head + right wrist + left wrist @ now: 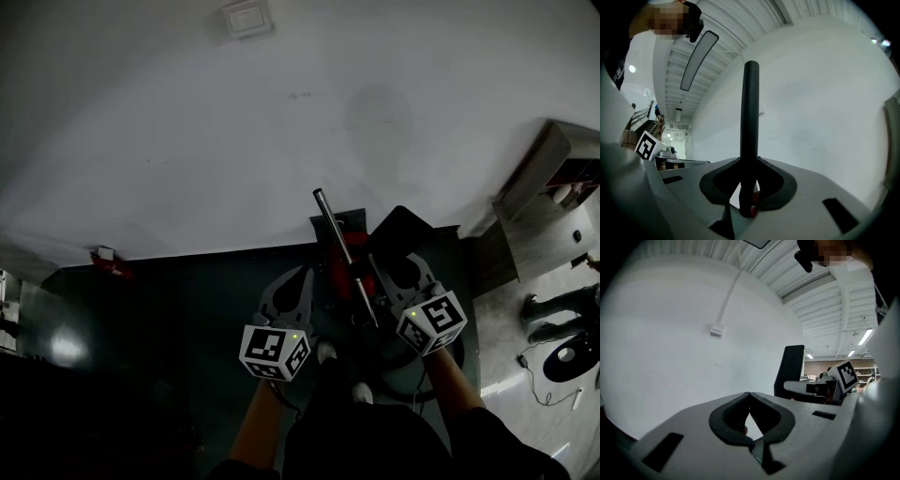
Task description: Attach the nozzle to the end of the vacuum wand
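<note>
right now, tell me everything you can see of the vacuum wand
The vacuum wand is a slim, straight tube, silvery metal in the head view, dark against the wall in the right gripper view. The right gripper is shut on its lower part, and it rises from there at a tilt. Its upper end is bare, with nothing fitted on it.

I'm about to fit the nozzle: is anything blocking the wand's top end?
Nothing visible does. The top end of the wand stands bare before the white wall; the right gripper clamps it lower down.
</note>
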A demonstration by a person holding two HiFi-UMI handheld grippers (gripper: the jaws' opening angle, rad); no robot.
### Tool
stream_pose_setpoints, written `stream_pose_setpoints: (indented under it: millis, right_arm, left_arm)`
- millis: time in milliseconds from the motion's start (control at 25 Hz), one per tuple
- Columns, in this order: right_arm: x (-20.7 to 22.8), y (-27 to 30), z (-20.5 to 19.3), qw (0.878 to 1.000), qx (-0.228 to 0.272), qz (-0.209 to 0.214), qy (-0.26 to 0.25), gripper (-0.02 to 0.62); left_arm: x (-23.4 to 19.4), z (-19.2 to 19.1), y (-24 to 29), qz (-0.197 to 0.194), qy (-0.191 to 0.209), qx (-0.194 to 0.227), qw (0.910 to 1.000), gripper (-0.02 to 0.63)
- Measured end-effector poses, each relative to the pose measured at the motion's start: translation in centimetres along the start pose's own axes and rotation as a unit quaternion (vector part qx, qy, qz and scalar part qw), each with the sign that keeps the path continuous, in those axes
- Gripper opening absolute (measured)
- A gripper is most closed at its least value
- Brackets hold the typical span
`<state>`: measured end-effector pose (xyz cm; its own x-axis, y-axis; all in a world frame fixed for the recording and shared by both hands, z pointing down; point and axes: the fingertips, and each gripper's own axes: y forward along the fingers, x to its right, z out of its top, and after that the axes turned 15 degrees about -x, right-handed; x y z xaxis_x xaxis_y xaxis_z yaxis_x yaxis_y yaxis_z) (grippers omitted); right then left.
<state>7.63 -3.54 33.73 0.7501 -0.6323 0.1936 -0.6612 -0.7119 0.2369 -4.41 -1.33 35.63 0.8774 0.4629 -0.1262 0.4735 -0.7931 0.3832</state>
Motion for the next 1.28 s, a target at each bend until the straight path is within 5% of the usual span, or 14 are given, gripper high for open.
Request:
stream_pose_setpoints:
  millis: [760, 1280]
  right_arm:
    - [3.2, 10.7, 2.3, 0.997, -0.002, -0.063, 0.034, 0.092]
    - [7.8, 15.6, 3.3, 0.998, -0.002, -0.058, 0.026, 0.092]
  left_arm:
    - [-9.0, 0.7, 8.8, -0.081, -0.020, -0.037, 0.9958, 0.003]
    - [-12.5, -1.0, 15.8, -0.074, -0.045, -0.055, 0.9948, 0.003]
